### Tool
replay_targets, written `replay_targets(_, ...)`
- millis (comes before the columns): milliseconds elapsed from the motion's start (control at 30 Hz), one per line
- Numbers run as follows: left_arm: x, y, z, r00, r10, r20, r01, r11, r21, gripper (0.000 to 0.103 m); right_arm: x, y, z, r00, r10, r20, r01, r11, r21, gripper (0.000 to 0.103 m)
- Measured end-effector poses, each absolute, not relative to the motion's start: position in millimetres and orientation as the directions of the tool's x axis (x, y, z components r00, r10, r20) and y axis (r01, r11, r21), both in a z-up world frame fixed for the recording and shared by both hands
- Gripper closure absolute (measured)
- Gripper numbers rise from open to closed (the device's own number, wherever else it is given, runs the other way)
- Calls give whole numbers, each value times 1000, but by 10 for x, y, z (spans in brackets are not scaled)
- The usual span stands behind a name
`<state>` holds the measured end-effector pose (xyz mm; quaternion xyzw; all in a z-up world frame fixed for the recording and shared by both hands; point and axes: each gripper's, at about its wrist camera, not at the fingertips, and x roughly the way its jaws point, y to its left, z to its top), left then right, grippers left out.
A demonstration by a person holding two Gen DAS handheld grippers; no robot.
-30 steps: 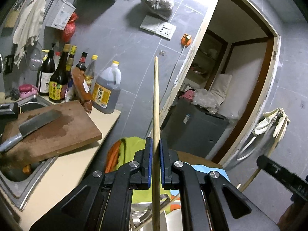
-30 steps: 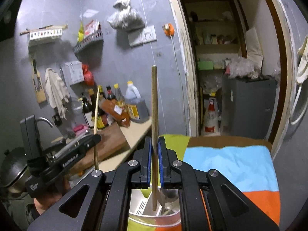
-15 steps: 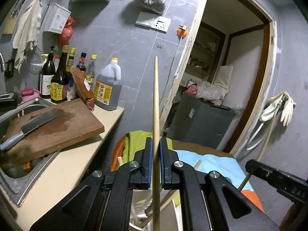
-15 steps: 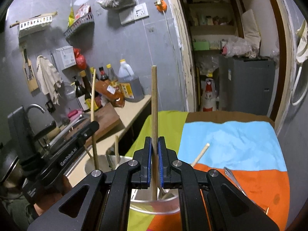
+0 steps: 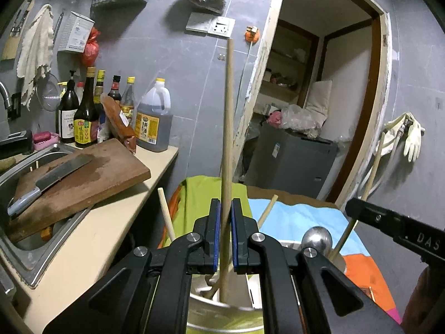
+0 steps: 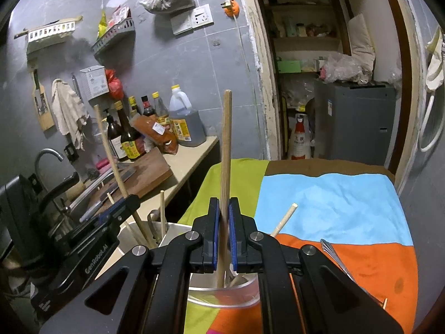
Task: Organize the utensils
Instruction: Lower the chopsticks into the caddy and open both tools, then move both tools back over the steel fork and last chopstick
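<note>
My left tool (image 5: 225, 239) is clamped on a wooden chopstick (image 5: 227, 128) that stands nearly upright between its blue pads, the top end reaching toward twelve o'clock against the grey tiled wall and the lower end dipping into the utensil holder (image 5: 225, 314) directly beneath. In that view two more sticks lean out of the same holder, one toward eleven o'clock (image 5: 166, 214) and one toward one o'clock (image 5: 267, 211), and a round steel ladle end (image 5: 317, 238) shows at three o'clock of my pads. My right tool (image 6: 222, 239) is likewise closed on a second chopstick (image 6: 225, 161), held almost vertical, its foot inside the clear rim of the holder (image 6: 222, 296) at six o'clock. From the right wrist camera I see my left tool at nine o'clock, gripping its stick over the white compartment of the holder. The holder sits on a striped cloth (image 6: 328, 208) of green, blue and orange covering the bench. At four o'clock on the orange band lies a bundle of metal utensils (image 6: 333, 256). At ten o'clock the kitchen counter carries a wooden cutting board (image 5: 83, 178) with a cleaver (image 5: 50, 181) on it, and sauce bottles (image 5: 86, 117) stand behind.
</note>
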<state>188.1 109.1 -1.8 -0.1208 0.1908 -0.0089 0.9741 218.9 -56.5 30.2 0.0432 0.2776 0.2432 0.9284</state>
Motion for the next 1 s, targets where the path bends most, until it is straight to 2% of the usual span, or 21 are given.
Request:
replay_targets(400,1816,1086,13,899,-93,-428,-8,974,-228,96,2165,-609,322,731,468,-497,-420,882,213,97)
replay_targets(600,1760,1063,66,895,-107,-433,5,973,-232,86,2143,-633,341,732,467,-496,-420,883,211,95)
replay_targets(700,1728,1055,116,896,-111,-430,6,971,-238,79,2122,-663,362,736,466,-491,-418,883,213,89)
replay_targets(733,1721,1054,136,897,-112,-427,6,970,-242,76,2105,-679,377,740,467,-485,-418,883,213,81)
replay_targets(767,1710,1052,161,899,-114,-423,7,969,-245,74,2086,-697,395,744,469,-476,-420,882,214,78)
replay_targets(900,1682,1013,263,904,-114,-412,14,971,-240,66,2026,-763,485,765,469,-442,-420,883,209,74)
replay_targets(1000,1668,973,328,907,-116,-405,19,971,-237,59,1978,-834,554,781,469,-413,-418,883,213,64)
